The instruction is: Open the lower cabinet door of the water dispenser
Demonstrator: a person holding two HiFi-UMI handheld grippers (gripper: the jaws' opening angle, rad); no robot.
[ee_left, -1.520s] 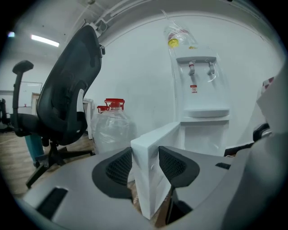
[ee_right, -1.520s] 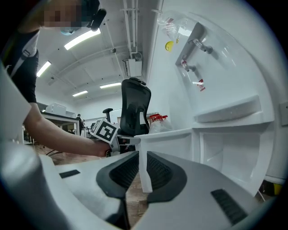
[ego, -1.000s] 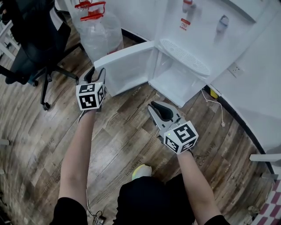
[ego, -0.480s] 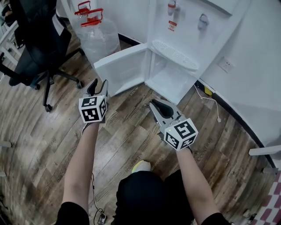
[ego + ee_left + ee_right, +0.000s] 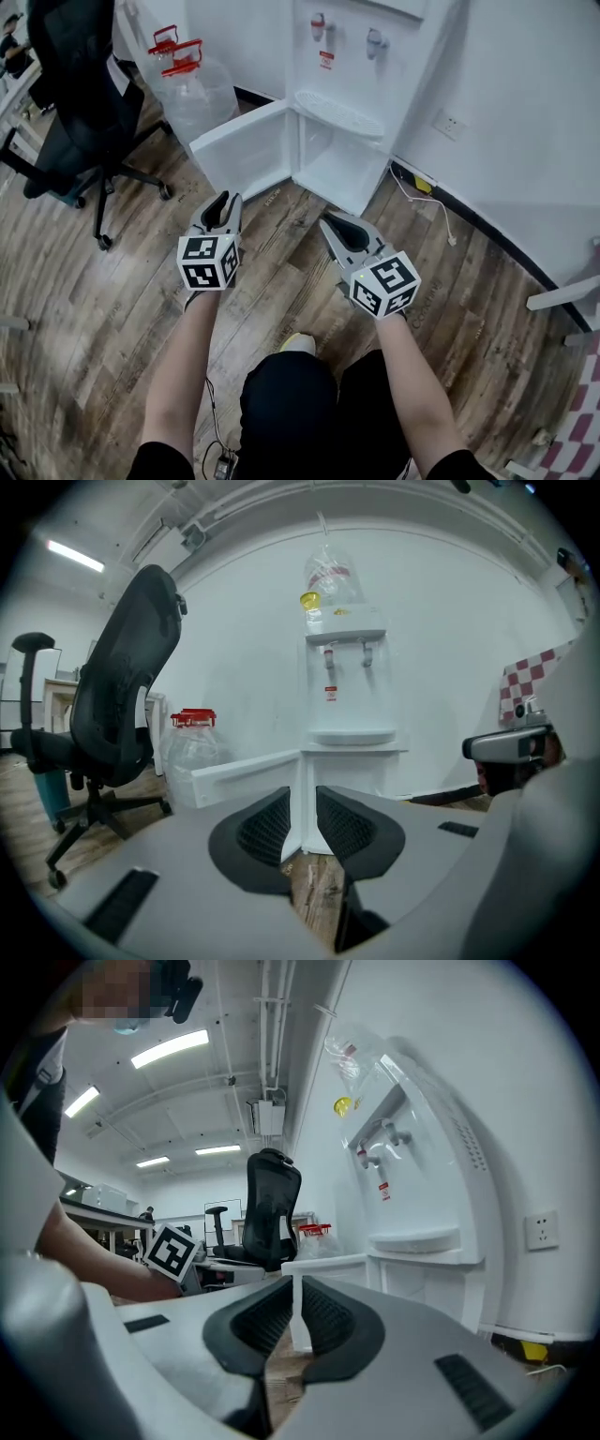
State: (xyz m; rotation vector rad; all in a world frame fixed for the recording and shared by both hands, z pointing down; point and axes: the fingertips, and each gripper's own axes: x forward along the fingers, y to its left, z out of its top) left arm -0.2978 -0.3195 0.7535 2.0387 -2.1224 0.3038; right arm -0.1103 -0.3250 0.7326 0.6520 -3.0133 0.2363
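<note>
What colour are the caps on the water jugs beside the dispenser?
The caps are red; the head view shows them best.

Bare wood floor [image 5: 281, 246] before the dispenser [image 5: 345, 66]: passable. Obstacles at left: open cabinet door [image 5: 239, 150], water jug [image 5: 199, 96], office chair [image 5: 80, 94].

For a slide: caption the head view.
Lower door of water dispenser open; left gripper and right gripper empty, fingers just closing.
</note>
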